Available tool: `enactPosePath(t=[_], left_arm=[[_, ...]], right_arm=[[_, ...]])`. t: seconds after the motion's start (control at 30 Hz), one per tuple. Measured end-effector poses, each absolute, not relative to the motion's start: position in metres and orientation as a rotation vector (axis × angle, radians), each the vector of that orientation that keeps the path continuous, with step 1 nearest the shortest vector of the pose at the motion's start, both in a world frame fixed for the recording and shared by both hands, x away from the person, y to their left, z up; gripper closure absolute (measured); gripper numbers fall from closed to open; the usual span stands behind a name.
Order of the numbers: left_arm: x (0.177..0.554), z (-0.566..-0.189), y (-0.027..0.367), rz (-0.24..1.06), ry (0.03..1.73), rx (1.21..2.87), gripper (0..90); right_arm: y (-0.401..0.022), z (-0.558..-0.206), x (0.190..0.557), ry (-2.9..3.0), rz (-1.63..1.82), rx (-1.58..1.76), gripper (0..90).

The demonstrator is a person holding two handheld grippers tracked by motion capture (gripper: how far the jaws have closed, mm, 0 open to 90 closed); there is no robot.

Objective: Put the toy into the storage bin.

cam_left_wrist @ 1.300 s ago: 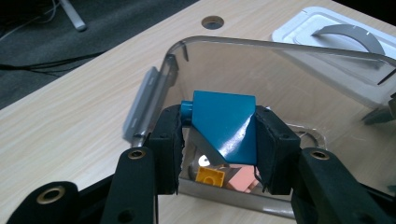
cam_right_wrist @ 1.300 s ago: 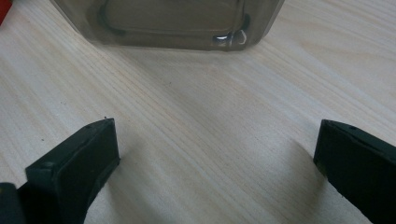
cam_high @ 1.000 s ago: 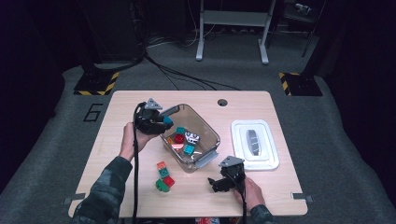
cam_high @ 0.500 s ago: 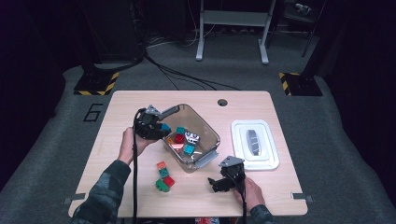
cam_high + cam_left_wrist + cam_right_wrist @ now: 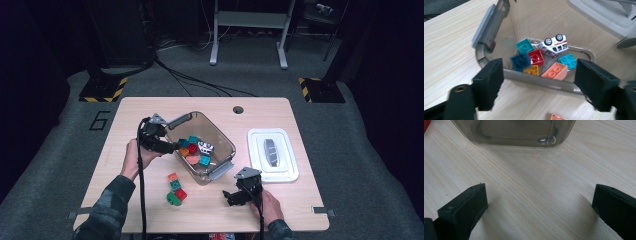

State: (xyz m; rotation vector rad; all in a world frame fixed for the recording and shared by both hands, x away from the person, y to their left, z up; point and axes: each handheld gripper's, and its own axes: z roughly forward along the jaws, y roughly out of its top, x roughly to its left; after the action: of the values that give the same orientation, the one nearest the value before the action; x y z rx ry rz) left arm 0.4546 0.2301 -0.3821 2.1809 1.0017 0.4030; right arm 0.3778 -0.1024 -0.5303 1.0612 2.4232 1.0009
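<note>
Tongs in my left hand (image 5: pixel 537 82) have just been opening over the clear bin's (image 5: pixel 220 134) near rim; a blurred dark-teal brick (image 5: pixel 520 62) sits among the bricks inside, nothing gripped. Right tongs (image 5: pixel 539 202) rest wide open, empty, on the counter (image 5: pixel 150 107).

A large digit "6" (image 5: pixel 101 120) stands on the grey floor mat, just left of the worktop's (image 5: pixel 280 115) far left corner; it reads upright in the high view. The white toy car (image 5: pixel 553 46) lying wheels-up in the clear bin (image 5: pixel 486 32) carries a red stripe along its side in the left gripper view, but any lettering on it is too small to read. Nothing else legible shows on the bricks, the bin or the white lid.
</note>
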Motion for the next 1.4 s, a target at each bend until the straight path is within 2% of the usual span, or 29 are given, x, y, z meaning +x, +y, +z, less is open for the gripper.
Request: enactPosePath(t=[0.17,0.8,1.0,1.2,1.33,1.4], left_arm=[[0.445,-0.383,0.243,0.413,1.016,2.167,16.0],[0.416,-0.427,0.273,0.406,1.085,2.143,12.8],[0.408,-0.449,0.268,0.356,1.101,2.132,10.9],[0.396,-0.467,0.256,0.302,1.048,2.193,6.8],[0.391,-0.477,0.249,0.27,1.029,2.209,7.1],[0.387,-0.479,0.244,0.273,1.003,2.22,10.6]], right_arm=[[-0.102,-0.53,0.378,2.423,1.001,1.061,0.0],[-0.102,-0.53,0.378,2.423,1.001,1.06,0.0],[-0.102,-0.53,0.378,2.423,1.001,1.061,0.0],[-0.102,-0.53,0.378,2.423,1.001,1.06,0.0],[-0.102,-0.53,0.378,2.423,1.001,1.06,0.0],[-0.102,-0.53,0.378,2.423,1.001,1.061,0.0]])
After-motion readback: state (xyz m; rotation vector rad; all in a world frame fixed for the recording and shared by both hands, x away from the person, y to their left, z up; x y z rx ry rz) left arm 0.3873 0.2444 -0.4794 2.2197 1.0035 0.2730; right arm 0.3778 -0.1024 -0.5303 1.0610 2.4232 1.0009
